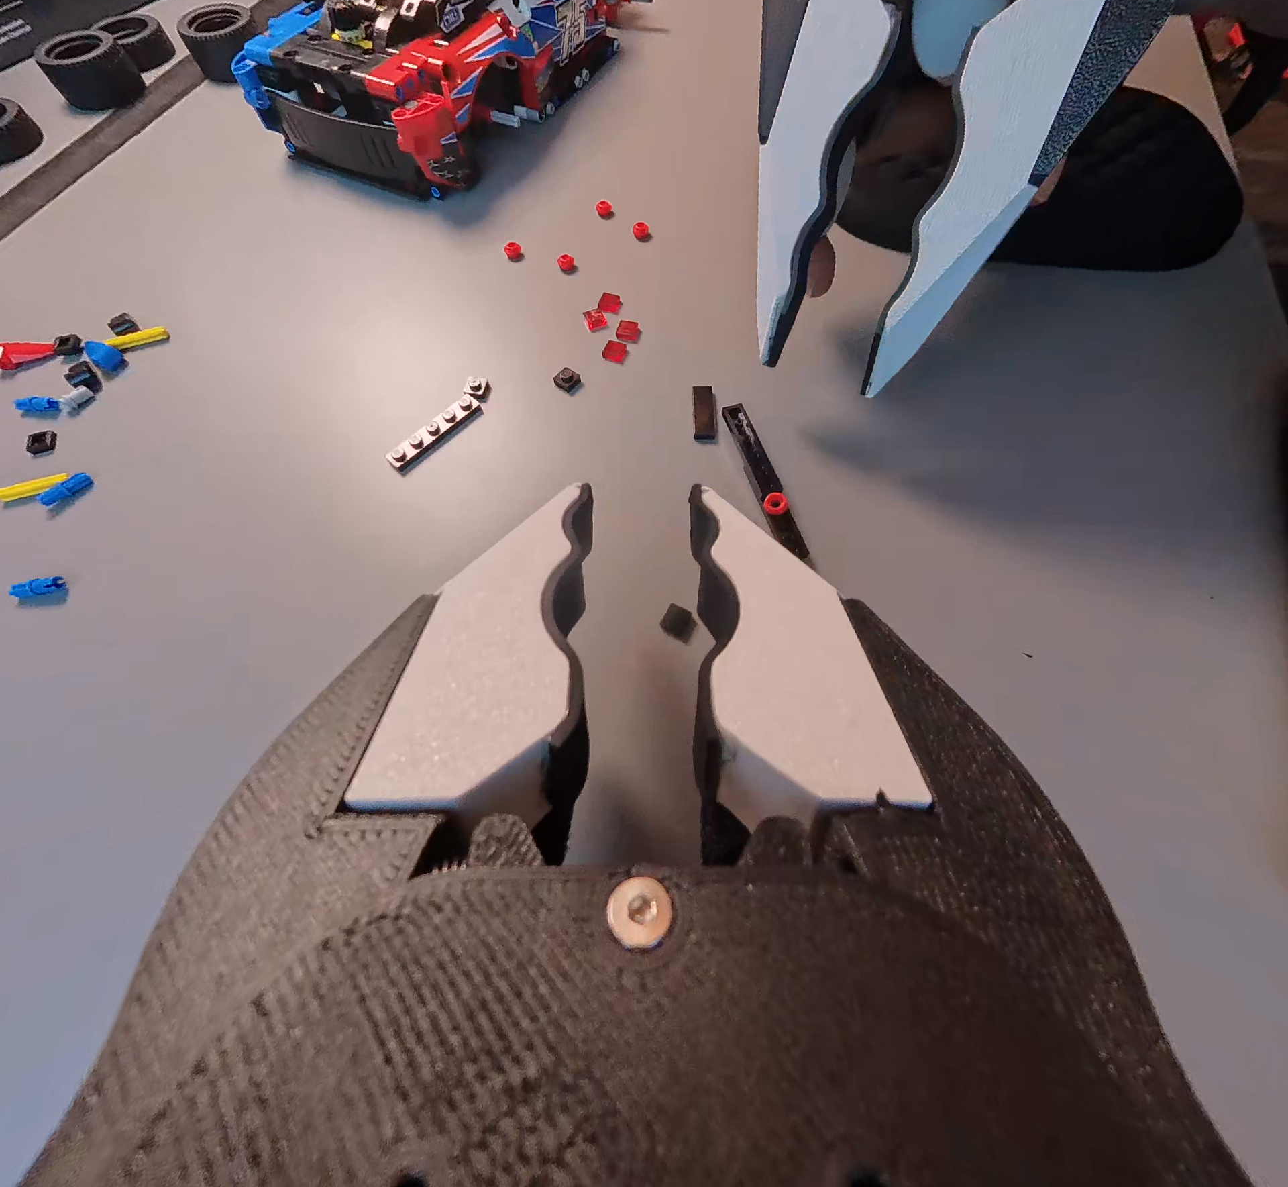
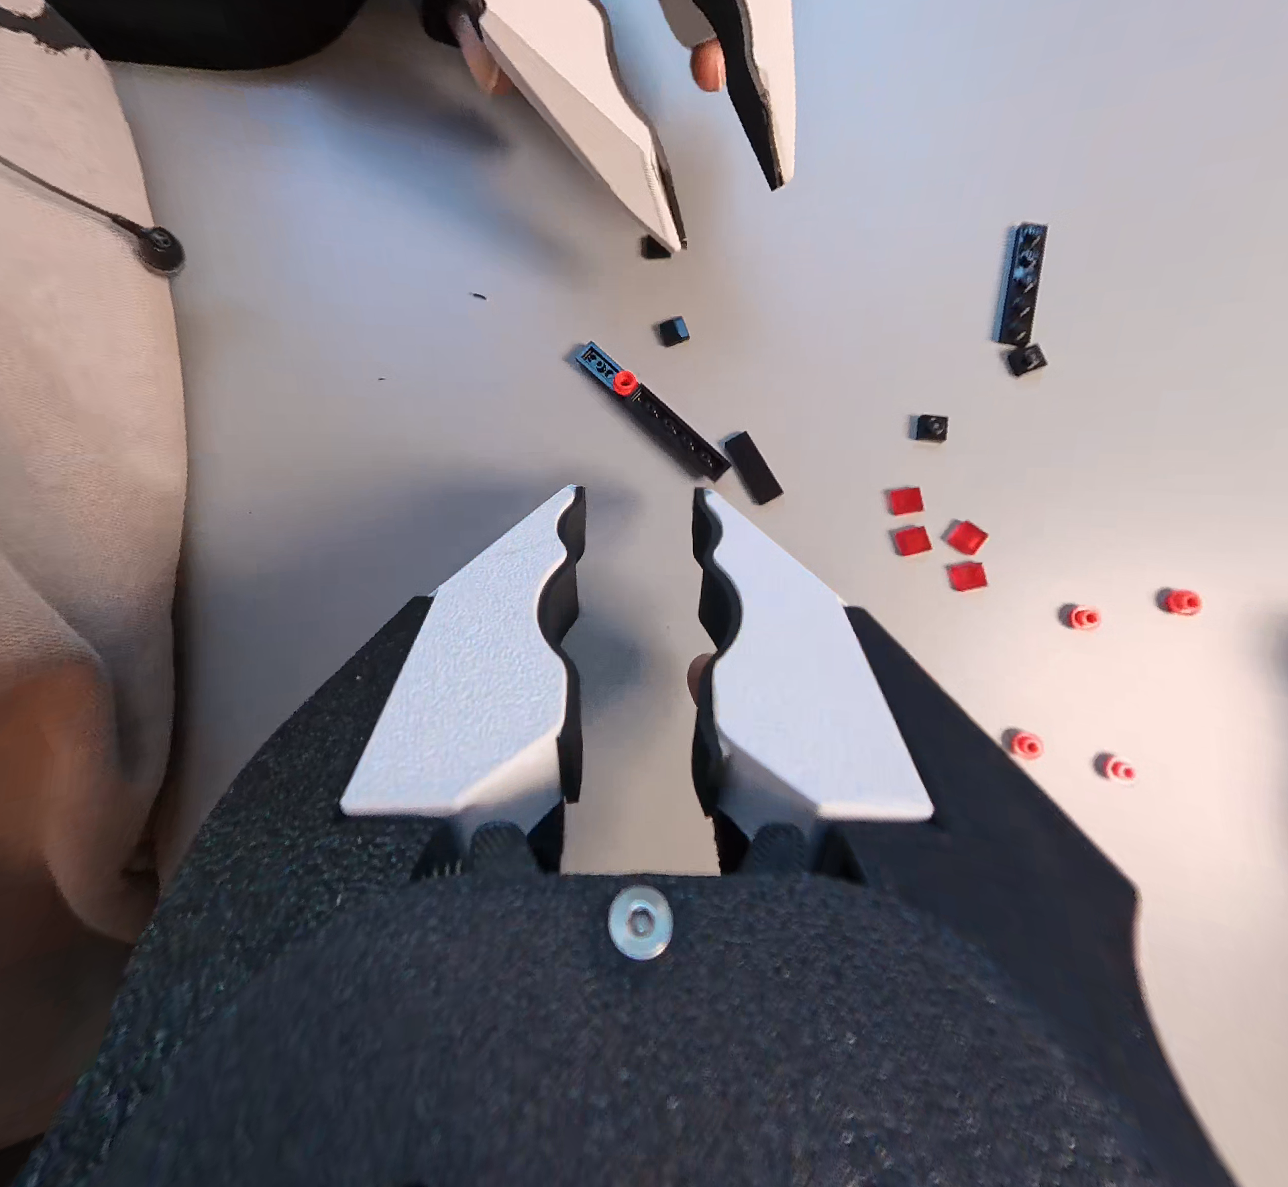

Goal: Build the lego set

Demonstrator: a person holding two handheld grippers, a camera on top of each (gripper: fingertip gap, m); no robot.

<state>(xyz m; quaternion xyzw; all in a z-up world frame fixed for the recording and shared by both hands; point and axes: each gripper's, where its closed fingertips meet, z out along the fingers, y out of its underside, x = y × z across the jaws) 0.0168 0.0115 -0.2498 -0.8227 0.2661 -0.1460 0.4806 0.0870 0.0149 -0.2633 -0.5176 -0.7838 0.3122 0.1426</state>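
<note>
Both tongs stood open with nothing between their fingers: left tongs [image 1: 641, 491] hovered above a small black square brick [image 1: 677, 621] on the grey tabletop [image 1: 279, 631], right tongs [image 2: 639, 491] near a long black plate [image 2: 655, 414] carrying a red round stud [image 2: 625, 380]. Farther off sat the red, white and blue lego car [image 1: 446, 38].

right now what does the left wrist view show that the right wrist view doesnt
Only the left wrist view shows the lego car, the black tyres beside it, and the yellow and blue pins at the left edge.

Only the right wrist view shows a beige garment with a dark round button along its left side.

Both show the long black plate with a red stud on it, the four flat red tiles, the loose red studs, and both open grippers: left, right.
</note>
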